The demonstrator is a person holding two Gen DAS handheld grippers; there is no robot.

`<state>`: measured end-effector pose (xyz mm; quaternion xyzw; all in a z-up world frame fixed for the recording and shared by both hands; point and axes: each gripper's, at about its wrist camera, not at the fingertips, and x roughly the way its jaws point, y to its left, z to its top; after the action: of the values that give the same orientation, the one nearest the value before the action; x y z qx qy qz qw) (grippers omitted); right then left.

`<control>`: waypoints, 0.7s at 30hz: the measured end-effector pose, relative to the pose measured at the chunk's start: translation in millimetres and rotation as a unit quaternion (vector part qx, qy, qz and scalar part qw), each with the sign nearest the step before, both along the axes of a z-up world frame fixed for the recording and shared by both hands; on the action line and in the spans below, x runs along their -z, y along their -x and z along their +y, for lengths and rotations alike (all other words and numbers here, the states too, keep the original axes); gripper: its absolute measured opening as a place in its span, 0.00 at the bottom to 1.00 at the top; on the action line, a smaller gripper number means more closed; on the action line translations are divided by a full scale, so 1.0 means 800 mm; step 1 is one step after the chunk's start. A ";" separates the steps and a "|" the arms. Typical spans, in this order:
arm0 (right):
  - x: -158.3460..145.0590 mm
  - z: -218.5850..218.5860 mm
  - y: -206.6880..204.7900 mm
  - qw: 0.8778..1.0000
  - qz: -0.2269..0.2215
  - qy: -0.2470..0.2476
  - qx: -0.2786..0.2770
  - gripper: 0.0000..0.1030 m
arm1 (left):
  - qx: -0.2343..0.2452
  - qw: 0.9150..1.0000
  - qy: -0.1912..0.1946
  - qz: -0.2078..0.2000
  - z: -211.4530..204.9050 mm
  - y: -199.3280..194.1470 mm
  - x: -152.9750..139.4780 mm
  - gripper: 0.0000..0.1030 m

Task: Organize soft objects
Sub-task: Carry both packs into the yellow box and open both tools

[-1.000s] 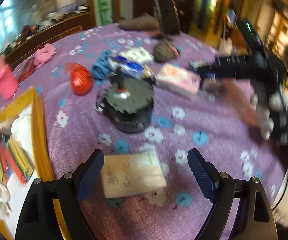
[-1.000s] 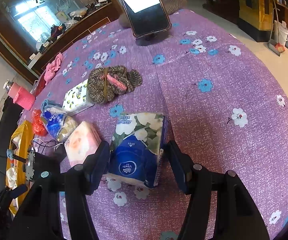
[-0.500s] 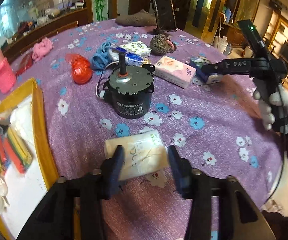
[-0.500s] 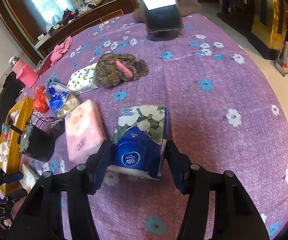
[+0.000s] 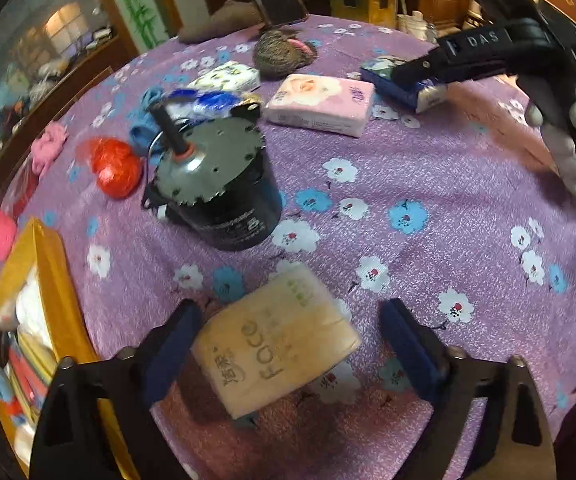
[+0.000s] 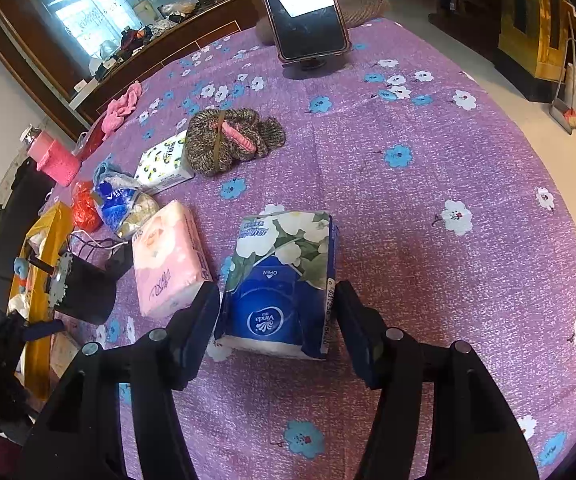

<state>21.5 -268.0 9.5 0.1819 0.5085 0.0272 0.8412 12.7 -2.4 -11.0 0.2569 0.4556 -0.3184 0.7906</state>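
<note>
Though both tools are out over the purple flowered tablecloth (image 6: 427, 208), neither has a firm hold of anything that I can see. The left gripper (image 5: 288, 344) stands wide open around the beige tissue pack (image 5: 276, 340), which lies near the tabletop's near edge, just in front of the black motor (image 5: 224, 196); one finger is close against the pack's left side, the other well clear on the right. The right gripper (image 6: 278, 320) straddles the near end of the blue floral tissue pack (image 6: 284, 280), further toward the middle of the tabletop beside the pink tissue pack (image 6: 168, 260); its fingers sit close to the wrapper with a narrow gap on either side, so I would call it open, not clamped. To my eye these packs are light, squashy and wrapped in slick film, so they should give under pressure and could slide out of a shallow pinch. I would take each across its short width, near the middle, and squeeze until the film dimples. The yellow box (image 5: 52, 280) at the left edge looks a likely place to put them.
</note>
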 end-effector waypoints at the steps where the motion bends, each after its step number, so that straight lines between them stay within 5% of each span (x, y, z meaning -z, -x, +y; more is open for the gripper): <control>1: 0.000 0.001 -0.001 1.000 0.002 0.001 0.000 0.58 | -0.004 1.000 0.006 0.006 0.002 0.001 -0.001 0.69; 8: 0.001 0.016 -0.011 1.000 0.012 0.025 -0.003 0.62 | -0.021 0.998 0.048 0.020 0.013 0.016 -0.013 0.62; 13: 0.004 0.041 -0.019 0.996 0.012 0.088 -0.013 0.67 | -0.039 0.995 0.090 0.029 0.030 0.026 -0.031 0.62; 14: 0.004 0.044 -0.019 0.995 0.012 0.099 -0.018 0.66 | -0.044 0.994 0.099 0.030 0.037 0.027 -0.036 0.62; 15: 0.004 0.046 -0.018 0.994 0.012 0.111 -0.018 0.49 | -0.051 0.993 0.106 0.030 0.042 0.028 -0.041 0.62; 21: -0.022 0.024 0.011 0.997 -0.013 0.078 0.013 0.48 | -0.106 0.982 0.156 0.027 0.109 0.039 -0.074 0.63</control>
<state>12.8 -249.1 27.0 0.1222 0.4953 -0.0211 0.8598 -18.7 84.7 48.3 0.0719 0.4465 -0.3068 0.8374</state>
